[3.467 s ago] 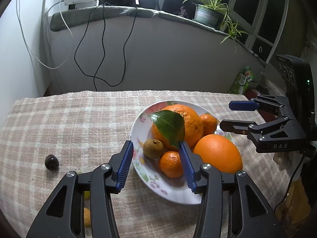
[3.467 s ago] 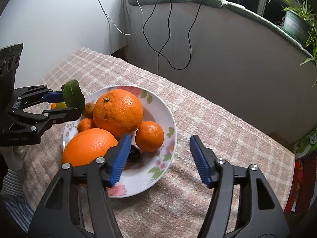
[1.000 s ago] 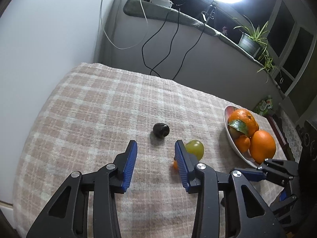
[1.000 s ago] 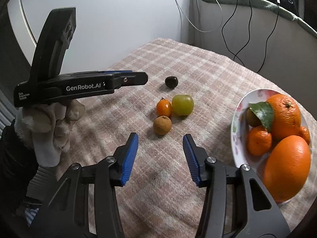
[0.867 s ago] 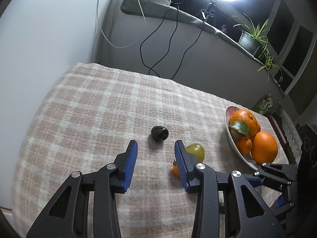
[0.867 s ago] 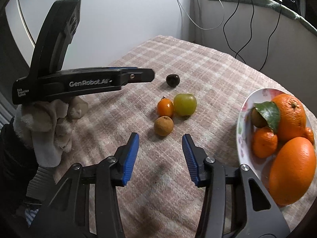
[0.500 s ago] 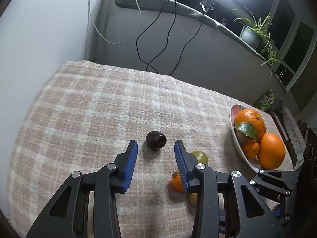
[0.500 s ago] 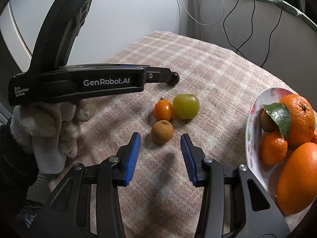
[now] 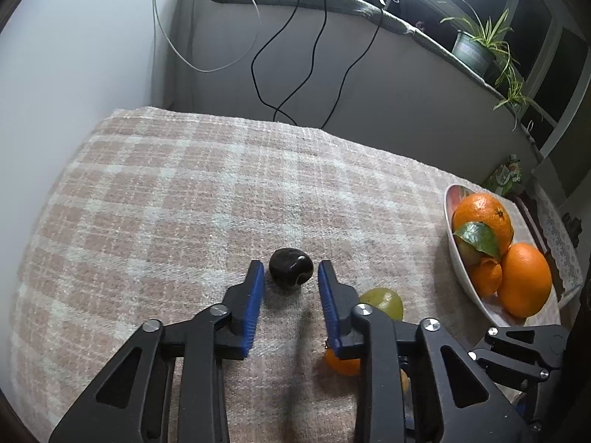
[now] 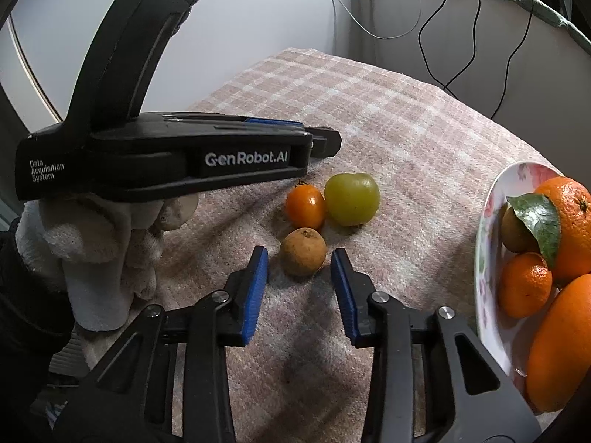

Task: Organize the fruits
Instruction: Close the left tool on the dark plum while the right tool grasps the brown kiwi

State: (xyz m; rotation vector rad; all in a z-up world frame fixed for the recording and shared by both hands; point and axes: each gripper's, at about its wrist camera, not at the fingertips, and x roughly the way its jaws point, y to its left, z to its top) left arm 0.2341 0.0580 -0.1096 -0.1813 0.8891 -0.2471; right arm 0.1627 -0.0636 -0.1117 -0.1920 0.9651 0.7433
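**Both grippers lining up on loose fruit**

The left gripper [image 9: 290, 277] is hovering low over the checked cloth on the desk [image 9: 166, 192], jaws released and standing either side of a small dark fruit [image 9: 290, 272] without touching it. The fruit is sitting just at the fingertips, glossy and rounded, so it looks light but slippery and ready to roll; I'd say the hold wants to be across its widest part, squarely, with a gentle squeeze.

Over on the other side, the right gripper [image 10: 299, 264] is doing much the same: jaws released, bracketing a small brown fruit [image 10: 303, 251] that is lying on the cloth. Its skin looks dull and rough, so it should be gripping better than the dark one, though it is probably soft enough to bruise.

Just beyond the brown fruit, a small orange fruit [image 10: 305, 206] and a green fruit [image 10: 352, 198] are sitting side by side, apparently touching, and the orange one is very near the brown. That is the crowding to watch: a wide closing sweep could be nudging the neighbours.

The plate [image 10: 487, 258] is waiting well to the right, already carrying oranges [image 10: 570, 217] and a leaf [image 10: 539, 221], so room there is looking tight. The left gripper's body is also crossing the right wrist view, close above the cluster.
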